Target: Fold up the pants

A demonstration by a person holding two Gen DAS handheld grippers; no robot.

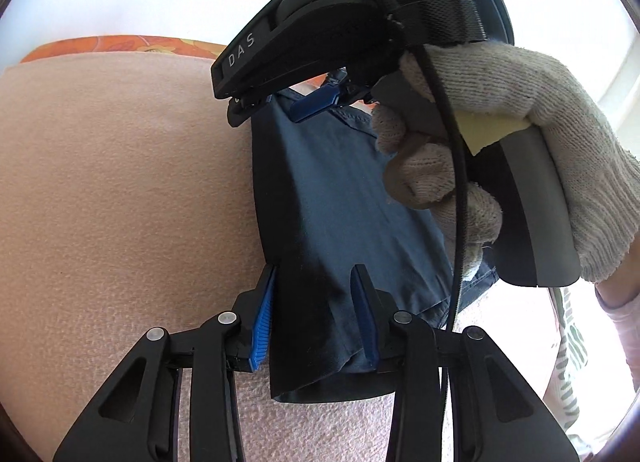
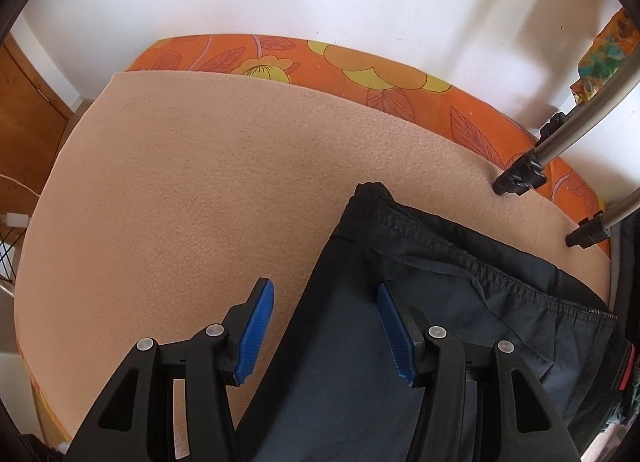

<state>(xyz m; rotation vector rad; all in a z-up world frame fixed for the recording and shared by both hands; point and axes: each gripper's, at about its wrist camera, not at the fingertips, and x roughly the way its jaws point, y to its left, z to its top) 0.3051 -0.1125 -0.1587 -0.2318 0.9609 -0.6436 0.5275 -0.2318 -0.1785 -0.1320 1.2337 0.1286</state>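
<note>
Dark navy pants (image 1: 340, 197) lie flat on a pink blanket (image 1: 120, 189). My left gripper (image 1: 316, 282) is open, its blue pads either side of the pants' near hem end. My right gripper (image 1: 304, 101), held by a gloved hand (image 1: 520, 133), hovers over the far end of the pants in the left wrist view. In the right wrist view the right gripper (image 2: 326, 294) is open over the left edge of the pants (image 2: 420, 302), near the waistband (image 2: 480, 262). Neither gripper holds cloth.
The blanket (image 2: 200, 181) covers a bed with an orange flowered sheet (image 2: 360, 73) along the far side, against a white wall. Two metal tripod legs (image 2: 560, 153) stand on the bed's right. A wooden door (image 2: 28, 101) is at the left.
</note>
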